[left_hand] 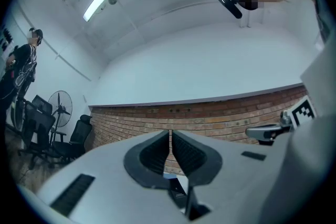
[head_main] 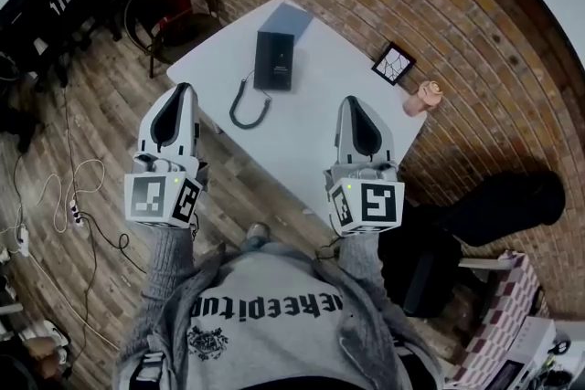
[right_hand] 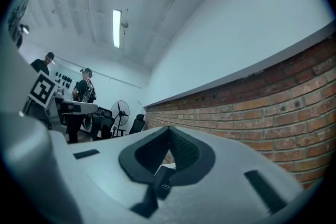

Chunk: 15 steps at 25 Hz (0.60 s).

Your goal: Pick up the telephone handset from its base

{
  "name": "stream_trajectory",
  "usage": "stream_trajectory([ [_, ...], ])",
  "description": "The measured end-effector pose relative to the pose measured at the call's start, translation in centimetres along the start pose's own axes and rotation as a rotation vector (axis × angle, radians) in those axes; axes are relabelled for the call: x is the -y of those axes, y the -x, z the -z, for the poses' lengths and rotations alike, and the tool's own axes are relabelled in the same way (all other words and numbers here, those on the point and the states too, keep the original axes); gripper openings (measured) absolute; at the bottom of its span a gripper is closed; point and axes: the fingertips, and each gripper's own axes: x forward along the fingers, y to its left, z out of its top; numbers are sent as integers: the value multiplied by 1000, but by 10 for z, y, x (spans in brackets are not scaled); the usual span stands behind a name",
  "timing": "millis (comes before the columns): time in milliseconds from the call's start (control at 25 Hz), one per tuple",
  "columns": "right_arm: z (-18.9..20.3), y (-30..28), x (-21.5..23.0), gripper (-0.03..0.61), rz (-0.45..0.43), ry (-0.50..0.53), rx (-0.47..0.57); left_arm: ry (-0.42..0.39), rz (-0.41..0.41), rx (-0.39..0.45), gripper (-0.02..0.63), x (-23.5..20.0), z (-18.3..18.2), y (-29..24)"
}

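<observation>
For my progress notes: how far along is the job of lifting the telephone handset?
Done: nothing yet; the telephone lies untouched on the white table. In hand: the left gripper and right gripper hover short of it, both shut and empty. Left: the whole reach, grasp and lift.

Left hand-held gripper [head_main: 183, 89] and right hand-held gripper [head_main: 353, 101] side by side, jaws together, both empty.
</observation>
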Motion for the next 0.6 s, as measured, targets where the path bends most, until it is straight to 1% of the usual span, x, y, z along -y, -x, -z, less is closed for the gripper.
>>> stream_trajectory([
  [200,7,-14,14,3,-17,-17,8,-17,7,-5,17,9,5,-17],
  [320,10,-19,19,3,-21,-26,11,-3,-2,-15,17,10,5,-24],
  [400,13,-25,22,3,-21,-32,8,5,-2,-28,17,9,8,-31],
  [600,20,-44,29,3,-5,-37,-1,-7,11,-47,17,4,19,-54],
])
